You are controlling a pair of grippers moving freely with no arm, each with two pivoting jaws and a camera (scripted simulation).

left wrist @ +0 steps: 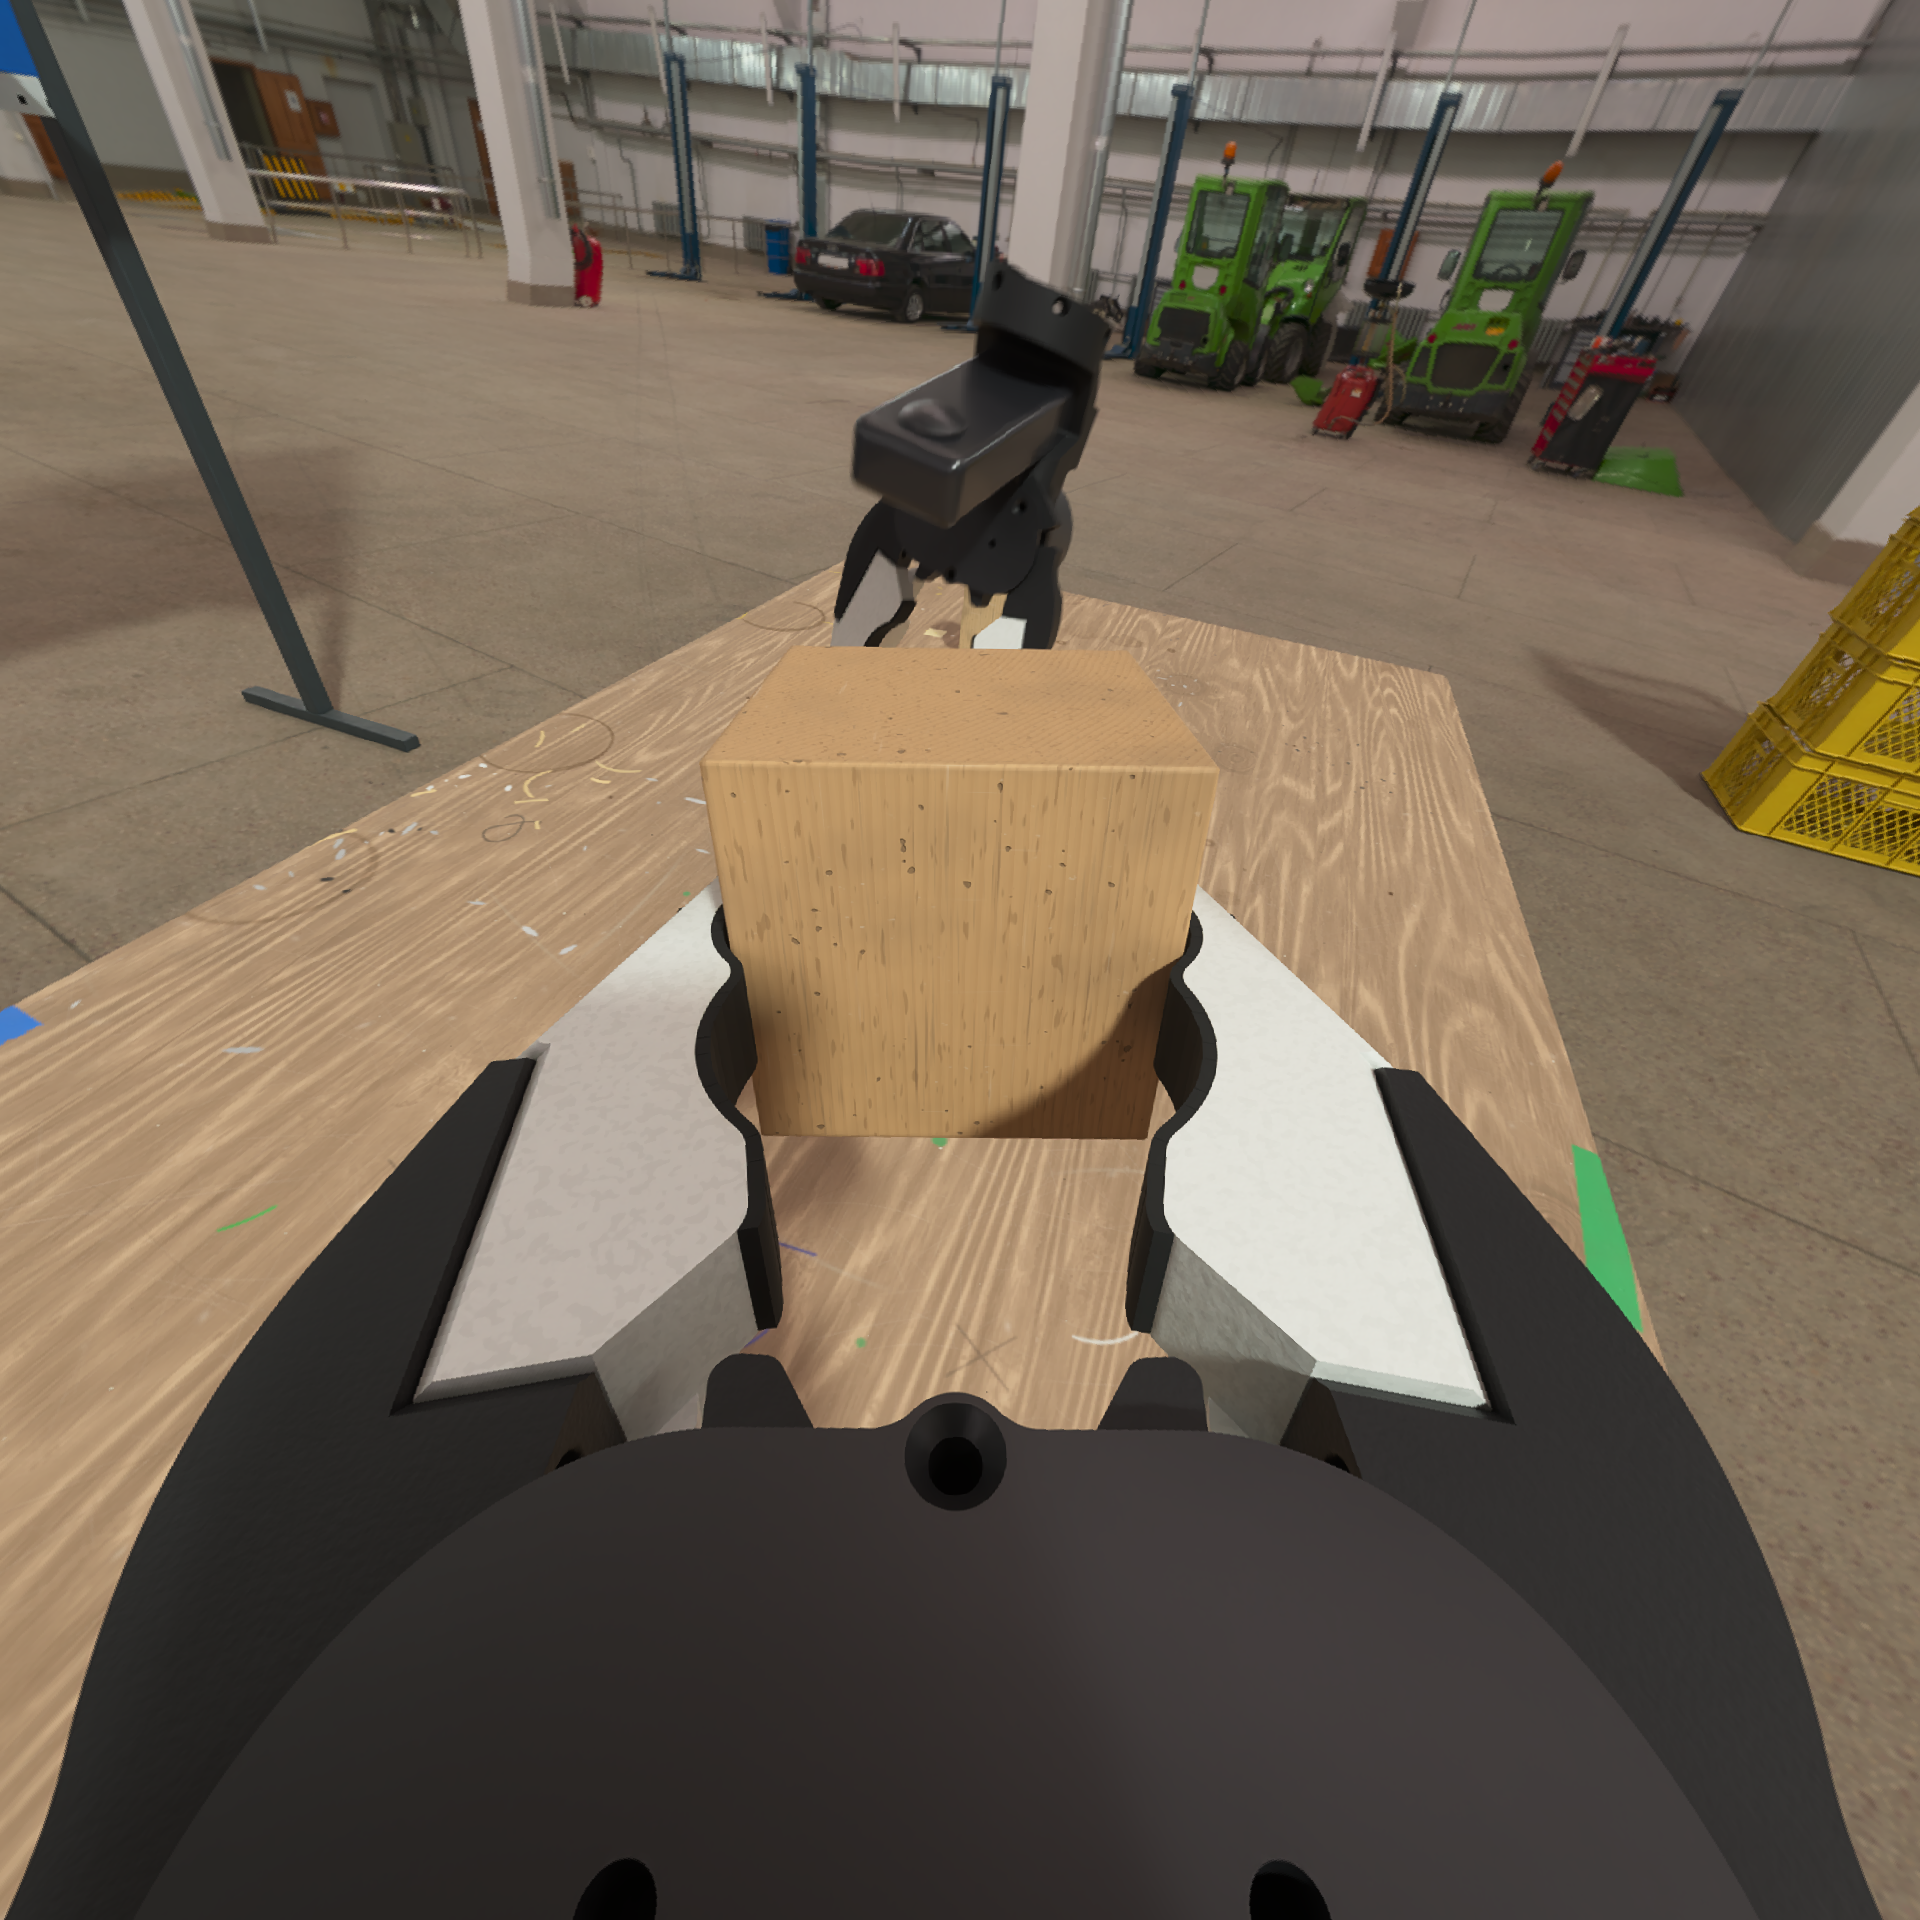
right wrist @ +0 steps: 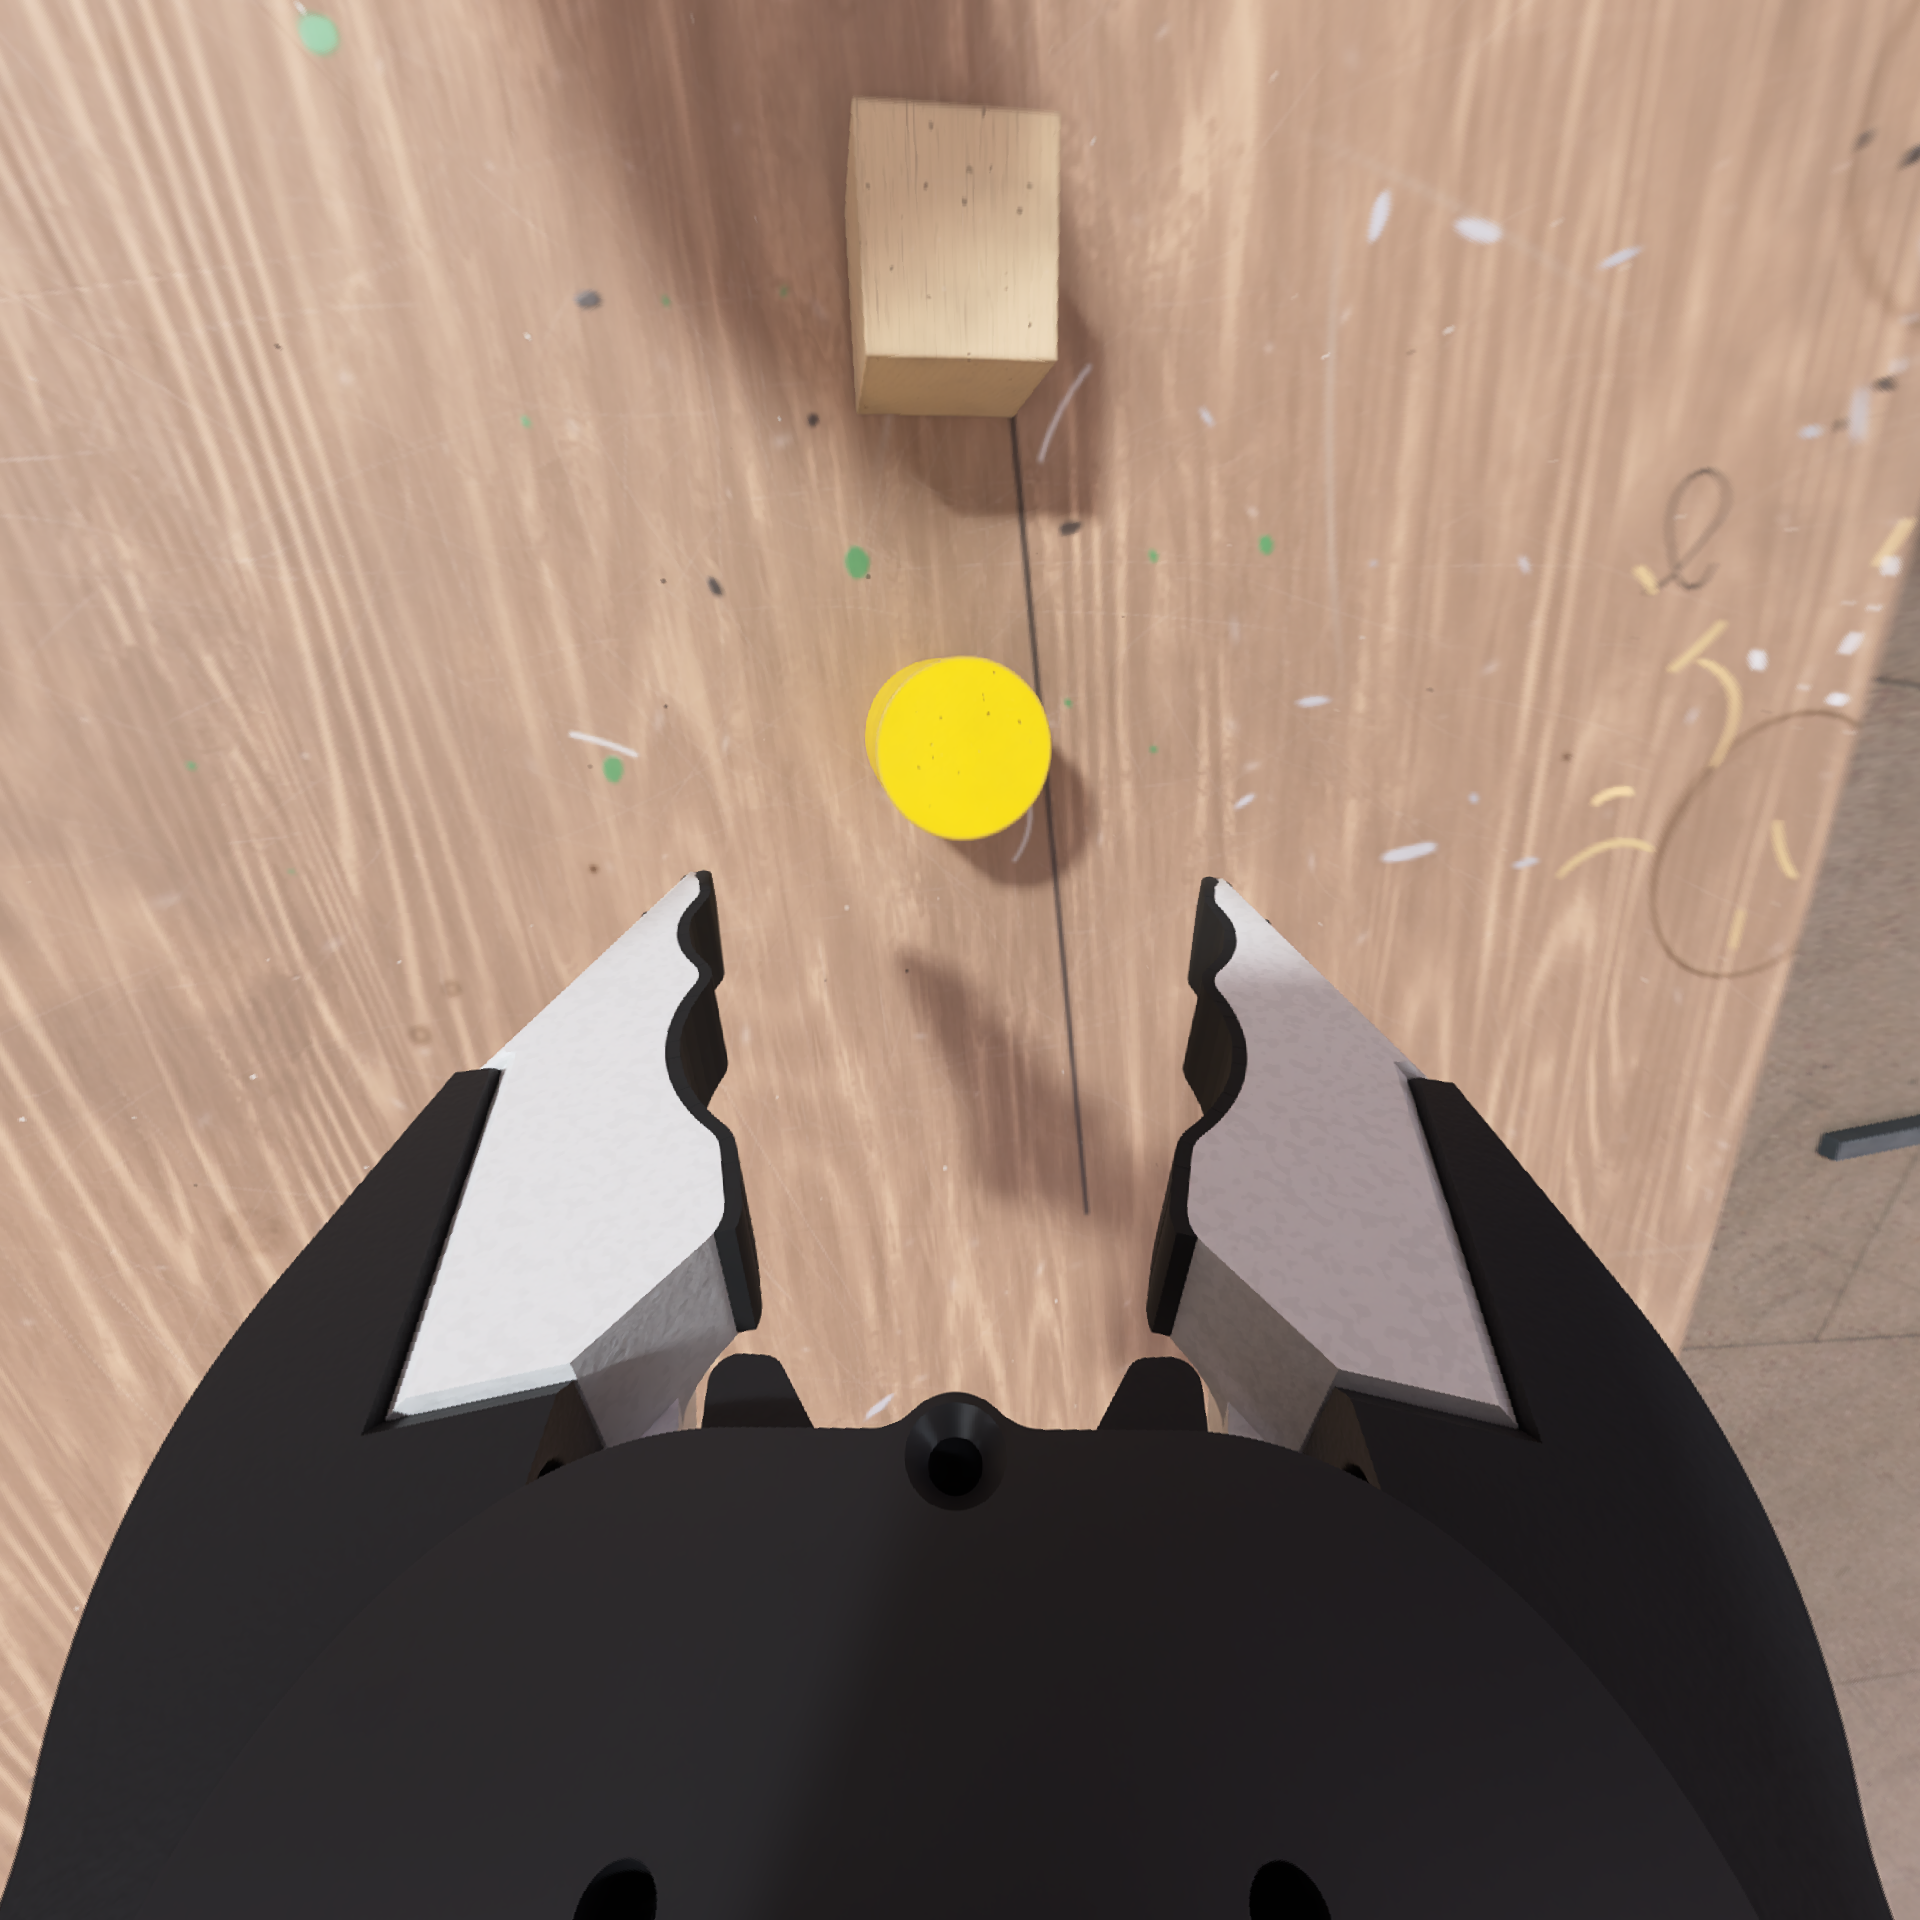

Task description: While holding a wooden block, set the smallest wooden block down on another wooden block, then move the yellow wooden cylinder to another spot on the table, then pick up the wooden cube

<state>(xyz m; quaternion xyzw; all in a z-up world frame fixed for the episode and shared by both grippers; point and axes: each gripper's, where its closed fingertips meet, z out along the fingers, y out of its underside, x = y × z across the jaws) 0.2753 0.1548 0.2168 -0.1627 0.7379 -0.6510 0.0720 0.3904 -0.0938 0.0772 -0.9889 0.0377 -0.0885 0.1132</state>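
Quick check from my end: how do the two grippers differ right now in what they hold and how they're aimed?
The left gripper is shut on a wooden block; the right gripper is open and holds nothing. The left looks forward along the table; the right points steeply down above the yellow cylinder, with another wooden block beyond it. Both share white fingers with black pads on black bodies.

Two tools: left (left wrist: 956,935) and right (right wrist: 956,904). Two wooden blocks: one cube (left wrist: 956,894), one smaller block (right wrist: 951,239). One yellow cylinder (right wrist: 961,748). One bench (left wrist: 312,1091). In the hall: one car (left wrist: 888,260), two green tractors (left wrist: 1247,275).
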